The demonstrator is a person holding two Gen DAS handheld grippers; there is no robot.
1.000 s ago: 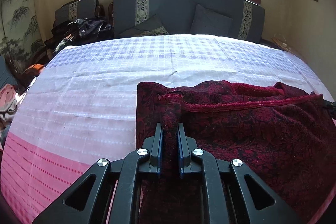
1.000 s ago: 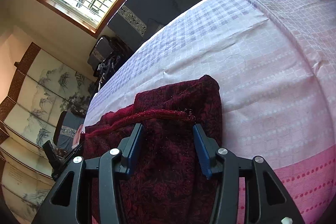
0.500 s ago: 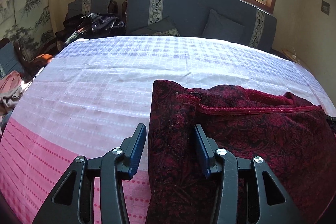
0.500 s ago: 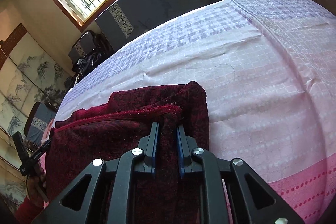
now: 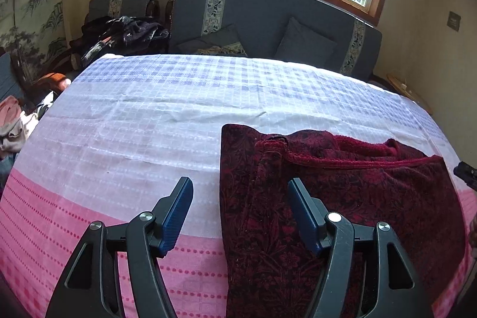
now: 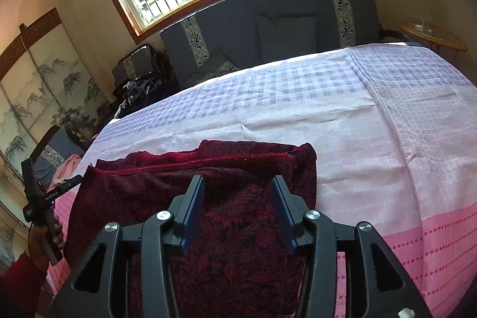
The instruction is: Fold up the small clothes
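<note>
Sofa [image 5: 268, 20] and clothes pile [image 5: 125, 35] sit beyond tablecloth [image 5: 149, 124].

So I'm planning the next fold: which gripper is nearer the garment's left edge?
Left. The left gripper straddles that edge of the garment; the right gripper hovers over its right part.

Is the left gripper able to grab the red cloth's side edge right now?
Probably yes. The left gripper has its jaws opening, and the red cloth's left edge lies between the fingers with nothing covering it on the tablecloth.
</note>
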